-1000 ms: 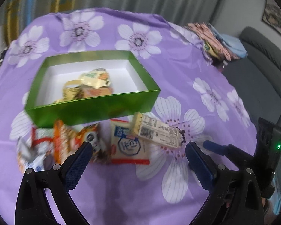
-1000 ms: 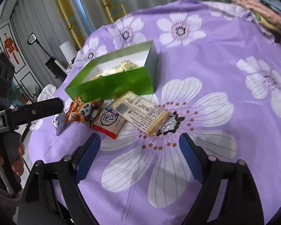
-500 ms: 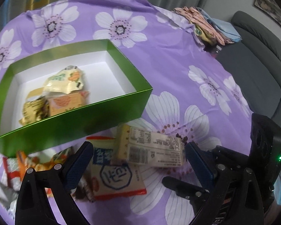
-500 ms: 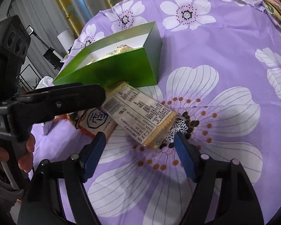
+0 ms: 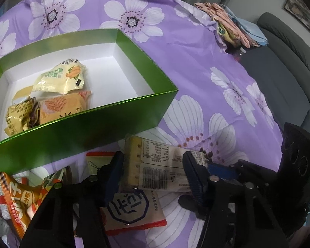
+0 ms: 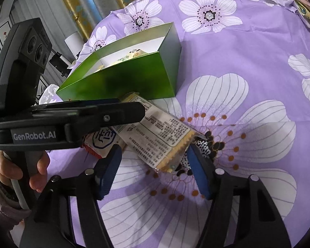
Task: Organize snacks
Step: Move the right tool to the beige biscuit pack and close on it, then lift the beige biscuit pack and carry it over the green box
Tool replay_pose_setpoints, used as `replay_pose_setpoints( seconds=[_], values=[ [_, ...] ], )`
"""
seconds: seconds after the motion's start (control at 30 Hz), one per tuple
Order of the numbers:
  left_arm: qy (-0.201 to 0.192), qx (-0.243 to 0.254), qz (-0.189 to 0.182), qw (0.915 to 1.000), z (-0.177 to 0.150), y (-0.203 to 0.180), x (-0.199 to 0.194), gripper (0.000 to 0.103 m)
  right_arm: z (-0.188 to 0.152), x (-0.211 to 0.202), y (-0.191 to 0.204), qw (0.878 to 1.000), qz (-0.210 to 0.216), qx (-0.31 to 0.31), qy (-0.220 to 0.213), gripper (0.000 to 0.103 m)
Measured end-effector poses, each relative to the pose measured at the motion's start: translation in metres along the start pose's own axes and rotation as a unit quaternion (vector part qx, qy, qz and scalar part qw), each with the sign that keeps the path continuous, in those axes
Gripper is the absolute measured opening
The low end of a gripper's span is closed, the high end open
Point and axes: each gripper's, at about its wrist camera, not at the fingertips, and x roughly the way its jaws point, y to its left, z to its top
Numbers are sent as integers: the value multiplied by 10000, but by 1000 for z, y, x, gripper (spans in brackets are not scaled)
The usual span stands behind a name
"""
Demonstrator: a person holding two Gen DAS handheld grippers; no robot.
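Note:
A green box point(image 5: 88, 130) with a white inside holds several yellow and orange snack packs point(image 5: 62, 78). In front of it lies a clear cracker pack point(image 5: 159, 169) with a white label, resting on a red-edged white pack point(image 5: 130, 212). My left gripper point(image 5: 153, 175) is open, its blue fingers either side of the cracker pack's middle. My right gripper point(image 6: 155, 167) is open too, its fingers straddling the cracker pack's near end point(image 6: 165, 144). The green box point(image 6: 124, 82) stands just behind. The left gripper's body point(image 6: 62, 124) crosses the right wrist view.
Orange and red snack packs point(image 5: 16, 196) lie at the box's near left. The table has a purple flowered cloth point(image 5: 196, 72). Folded cloths point(image 5: 231, 26) sit at its far edge, and a grey sofa point(image 5: 289, 62) stands beyond.
Both grippers have moved down and in toward the cracker pack, and their fingers have narrowed around it. The left gripper swung right, from the left packs to the cracker pack.

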Motion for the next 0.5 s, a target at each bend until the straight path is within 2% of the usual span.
replay_pose_setpoints(
  seconds=[0.13,0.3,0.43,0.5],
  values=[
    [67,-52,44,10000,-5,4,2,52,1,2,0,10000,2,-32,34,54],
    [40,-68,186,9998,-8,4,-2,51,1,2,4,9998,-43,-164,48,50],
    [-35,-220,208,9995,-10,9,-13,51,1,0,7,9996,22,-266,53,39],
    [-80,-195,241,9995,-11,8,-18,51,0,-1,10,9996,66,-277,67,39]
  ],
)
